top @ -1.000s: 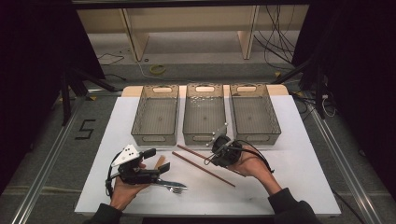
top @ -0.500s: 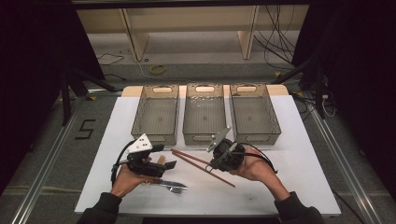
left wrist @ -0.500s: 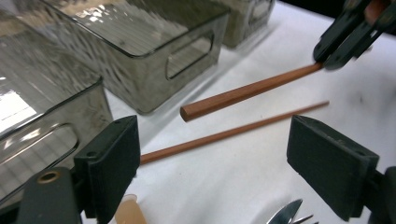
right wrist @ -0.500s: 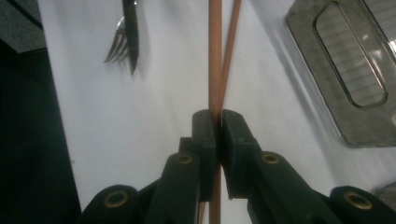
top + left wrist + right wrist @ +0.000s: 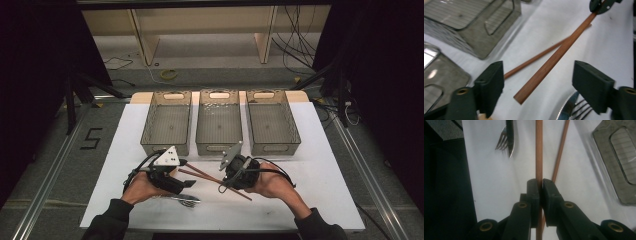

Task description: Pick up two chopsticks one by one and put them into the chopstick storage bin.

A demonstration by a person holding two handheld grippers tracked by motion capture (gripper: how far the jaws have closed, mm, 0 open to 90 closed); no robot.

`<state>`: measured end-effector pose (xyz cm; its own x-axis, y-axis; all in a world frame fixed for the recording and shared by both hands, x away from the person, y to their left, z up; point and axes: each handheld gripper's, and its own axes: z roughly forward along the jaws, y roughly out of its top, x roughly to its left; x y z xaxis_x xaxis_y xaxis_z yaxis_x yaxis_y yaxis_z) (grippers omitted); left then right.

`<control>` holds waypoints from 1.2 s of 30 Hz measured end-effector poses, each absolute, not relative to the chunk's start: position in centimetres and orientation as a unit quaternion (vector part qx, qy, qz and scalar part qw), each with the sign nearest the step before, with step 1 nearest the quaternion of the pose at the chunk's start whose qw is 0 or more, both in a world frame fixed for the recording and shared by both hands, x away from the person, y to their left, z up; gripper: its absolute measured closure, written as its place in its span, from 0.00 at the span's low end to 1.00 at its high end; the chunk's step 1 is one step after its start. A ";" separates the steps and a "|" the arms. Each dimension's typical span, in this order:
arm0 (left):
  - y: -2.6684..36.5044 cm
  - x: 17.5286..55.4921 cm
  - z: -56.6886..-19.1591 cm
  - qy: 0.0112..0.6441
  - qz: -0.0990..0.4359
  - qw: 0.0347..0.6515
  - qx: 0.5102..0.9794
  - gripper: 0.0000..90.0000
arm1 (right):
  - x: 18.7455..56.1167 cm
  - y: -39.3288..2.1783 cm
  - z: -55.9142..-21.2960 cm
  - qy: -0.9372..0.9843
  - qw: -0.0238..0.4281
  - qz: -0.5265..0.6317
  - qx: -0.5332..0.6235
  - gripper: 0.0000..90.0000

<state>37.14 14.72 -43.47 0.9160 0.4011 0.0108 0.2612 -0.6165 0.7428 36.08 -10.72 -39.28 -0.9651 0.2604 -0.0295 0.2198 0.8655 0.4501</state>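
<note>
Dim surroundings, bright tabletop, blurry close-up views

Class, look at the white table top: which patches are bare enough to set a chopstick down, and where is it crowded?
Free: the strip left of the left bin, the patch right of the right bin, and the near-right corner beyond the right gripper. Crowded: the near middle, where the held chopstick, the second chopstick, the fork and the left gripper sit together.

Three grey baskets (image 5: 219, 122) side by side; fork (image 5: 186, 201), knife (image 5: 509, 137) on white table (image 5: 325, 175).
</note>
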 end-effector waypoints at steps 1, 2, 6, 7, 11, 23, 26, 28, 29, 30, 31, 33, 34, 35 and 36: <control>14.6 37.1 -43.5 0.180 0.087 0.391 0.898 0.33 | 35.9 -10.6 -39.3 0.965 0.041 0.225 0.126 0.95; 14.4 37.1 -43.5 0.177 0.088 0.385 0.902 0.34 | 35.9 -10.5 -39.4 0.966 0.045 0.227 0.118 0.95; 13.9 36.8 -43.5 0.146 0.093 0.364 0.915 0.42 | 35.8 -10.4 -39.5 0.967 0.041 0.222 0.115 0.95; 13.8 36.7 -43.4 0.140 0.094 0.360 0.918 0.42 | 35.8 -10.4 -39.5 0.968 0.039 0.223 0.110 0.95; 13.4 36.5 -43.4 0.119 0.095 0.348 0.925 0.50 | 35.6 -10.2 -39.6 0.969 0.037 0.219 0.106 0.95; 12.9 36.0 -43.5 0.085 0.100 0.323 0.937 0.73 | 35.5 -10.2 -39.7 0.972 0.029 0.215 0.086 0.95; 12.9 35.9 -43.5 0.078 0.096 0.322 0.939 0.78 | 35.4 -10.3 -39.7 0.973 0.028 0.211 0.087 0.95; 12.8 35.9 -43.5 0.070 0.089 0.320 0.941 0.79 | 35.5 -10.3 -39.7 0.973 0.031 0.213 0.082 0.95; 12.8 35.8 -43.6 0.065 0.085 0.319 0.942 0.80 | 35.4 -10.4 -39.7 0.973 0.028 0.212 0.082 0.95; 12.7 35.8 -43.6 0.062 0.082 0.315 0.943 0.81 | 35.4 -10.4 -39.7 0.975 0.029 0.208 0.080 0.95; 12.7 35.8 -43.7 0.059 0.077 0.313 0.945 0.82 | 35.4 -10.4 -39.7 0.975 0.026 0.208 0.076 0.94; 12.6 35.7 -43.7 0.058 0.067 0.310 0.946 0.83 | 35.4 -10.4 -39.8 0.976 0.025 0.205 0.070 0.94; 12.5 35.7 -43.8 0.057 0.062 0.311 0.947 0.84 | 35.4 -10.4 -39.8 0.976 0.023 0.204 0.069 0.94; 12.5 35.6 -43.8 0.053 0.060 0.309 0.948 0.85 | 35.4 -10.4 -39.8 0.977 0.020 0.203 0.066 0.94; 12.5 35.5 -43.8 0.049 0.059 0.307 0.949 0.87 | 35.5 -10.6 -39.7 0.977 0.025 0.205 0.058 0.94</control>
